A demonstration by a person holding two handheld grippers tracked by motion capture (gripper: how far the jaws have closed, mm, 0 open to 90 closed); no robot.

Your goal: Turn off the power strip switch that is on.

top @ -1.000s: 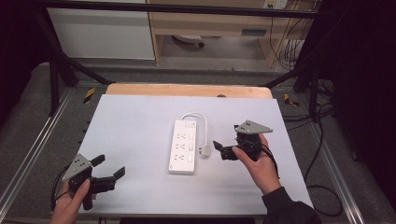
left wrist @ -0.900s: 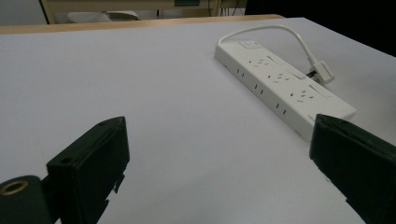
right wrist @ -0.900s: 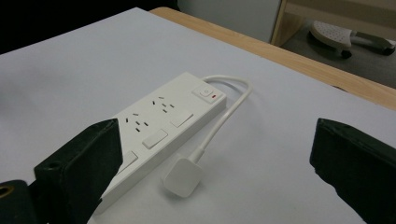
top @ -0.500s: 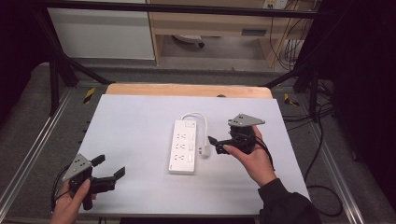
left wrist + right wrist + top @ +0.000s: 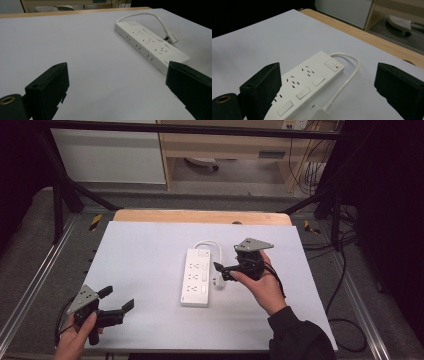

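A white power strip (image 5: 196,277) lies near the middle of the white surface (image 5: 145,255), its plug (image 5: 217,282) loose beside it. The right gripper (image 5: 223,270) hovers just by the plug, jaws wide and empty. The left gripper (image 5: 116,301) waits at the near left corner, also wide and empty. Nothing looks grasped yet.

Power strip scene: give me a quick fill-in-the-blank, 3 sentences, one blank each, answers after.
1. The power strip on the table is ____ in colour.
2. The right gripper hovers beside the strip's plug with its jaws ____.
3. The left gripper, near the table's front corner, holds ____ between its jaws.

Missing words: white; open; nothing
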